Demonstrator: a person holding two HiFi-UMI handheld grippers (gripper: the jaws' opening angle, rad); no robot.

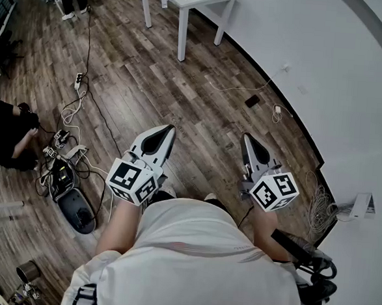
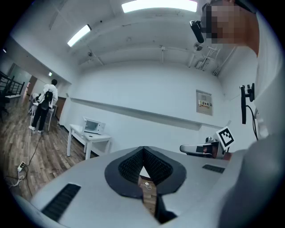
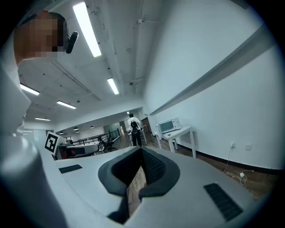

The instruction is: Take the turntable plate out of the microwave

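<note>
I judge the task hardly under way. I stand on the brown wood-plank floor (image 1: 150,80) of a long room, beside its plain white wall (image 1: 327,67). I am well apart from the small white four-legged worktop (image 2: 95,137), which carries the boxy white microwave (image 2: 94,126) against that wall. The turntable plate is presumably inside the microwave, but from here I cannot make it out, nor tell whether the door is open. As I see it, the next move calls for crossing to the worktop and opening the door if it is shut. Then I would spread one pair of fingers to take the plate by its rim and lift it out level, since it is likely glass and would slip. My grey-and-black left gripper (image 1: 168,131) and grey-and-black right gripper (image 1: 247,139) both point about level ahead of my chest. Each has its black ribbed fingers (image 2: 129,165) pressed together at the tips on nothing. A person in a white top (image 3: 133,124) stands beyond the worktop. A person in black (image 1: 6,136) crouches by a tangle of cables (image 1: 64,149) on the floor.
</note>
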